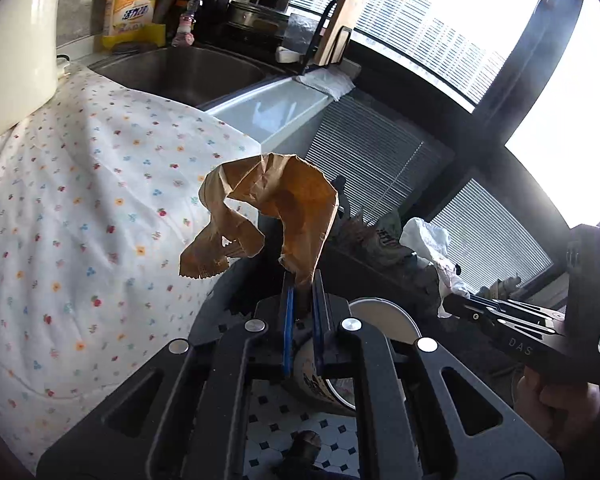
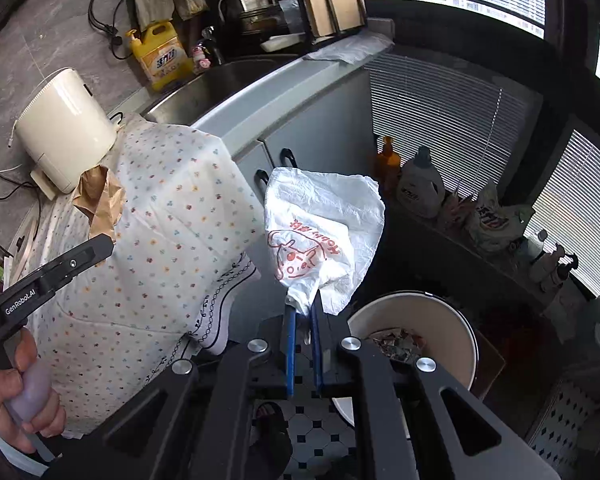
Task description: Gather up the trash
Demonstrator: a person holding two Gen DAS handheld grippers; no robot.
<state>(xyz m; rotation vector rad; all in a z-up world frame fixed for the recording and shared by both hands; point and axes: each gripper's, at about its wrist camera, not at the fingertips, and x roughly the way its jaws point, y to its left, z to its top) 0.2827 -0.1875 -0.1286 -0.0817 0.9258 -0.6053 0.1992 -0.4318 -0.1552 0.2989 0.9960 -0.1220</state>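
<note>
- The left gripper (image 1: 303, 280) is clamped on a crumpled brown paper bag (image 1: 268, 208). Its blue-edged fingers (image 1: 288, 320) sit nearly together with a narrow neck of the paper pinched between them.
- The brown paper bag stands up and away from the fingertips, fanning towards the left of the left wrist view, in the air in front of a white cloth with a small flower print (image 1: 80, 208).
- The right gripper (image 2: 302, 306) is closed on a white plastic bag with red print (image 2: 320, 236). A twisted corner of the bag is squeezed between its fingers (image 2: 291, 344).
- The white plastic bag billows up and outward from the fingertips, held in the air in front of a grey cabinet (image 2: 312, 120).
- A round white bin (image 2: 452, 332) stands on the tiled floor (image 2: 312, 436), below and to the right of the right gripper's tips. Scraps of waste lie inside it.
- In the left wrist view the same bin's rim (image 1: 388, 316) shows just right of the left gripper's fingers, lower than the paper bag.
- Each gripper appears in the other's view, held by a hand (image 2: 16, 392), so the two are side by side.
- Behind them are a steel sink (image 1: 188, 68) and a yellow detergent bottle (image 2: 160, 56).
</note>
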